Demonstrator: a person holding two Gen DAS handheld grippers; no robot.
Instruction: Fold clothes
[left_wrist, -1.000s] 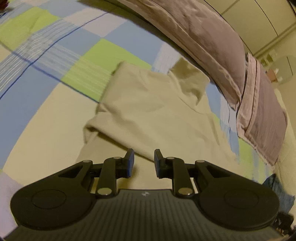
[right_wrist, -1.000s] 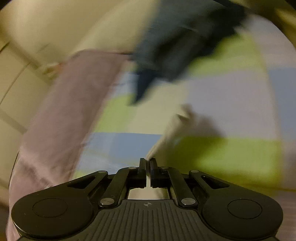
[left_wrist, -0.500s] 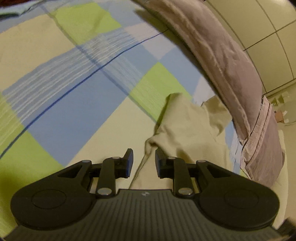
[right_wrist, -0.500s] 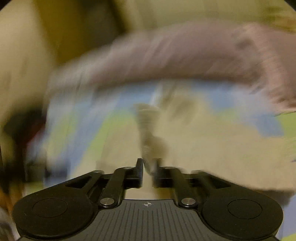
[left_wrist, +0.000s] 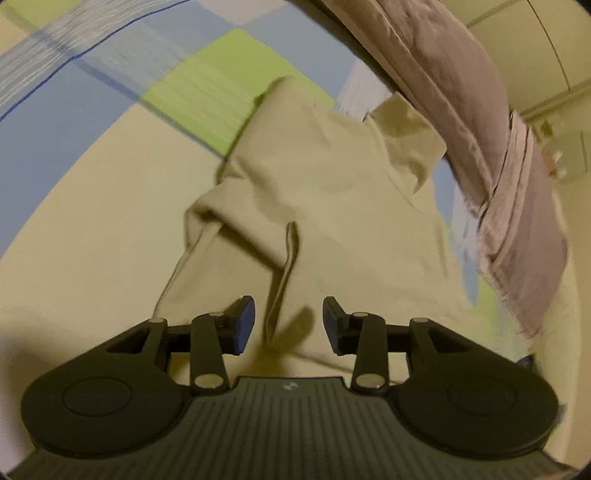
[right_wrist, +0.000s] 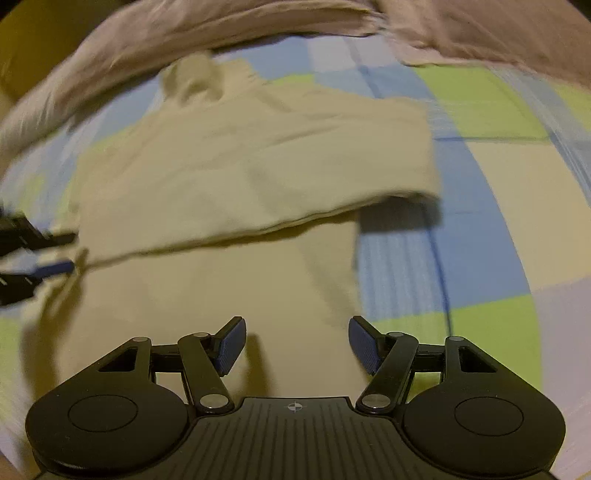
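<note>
A cream garment (left_wrist: 332, 177) is laid flat on a checked bedspread (left_wrist: 85, 103) of blue, green and pale squares; its upper layer is folded across the lower one, and a long fold edge is seen crossing the right wrist view (right_wrist: 258, 162); one sleeve is directed toward the mauve pillows (left_wrist: 461, 81) lined along the far edge of the bed.

The left gripper (left_wrist: 289, 325) is held low over the near part of the garment; its jaws are opening; a raised ridge of cloth (left_wrist: 284, 280) is seen between the blue pads (left_wrist: 244, 325), but it is not pressed by them; a shadow is cast on the fabric just beneath.

The right gripper (right_wrist: 295, 345) is positioned over the lower, plain part of the garment; its jaws are opening and are spread wide; nothing is gripped between them, only flat cloth being seen below. The left gripper is also seen at the left edge of the right wrist view (right_wrist: 55, 253), at the side hem of the garment; that view is blurred.
</note>
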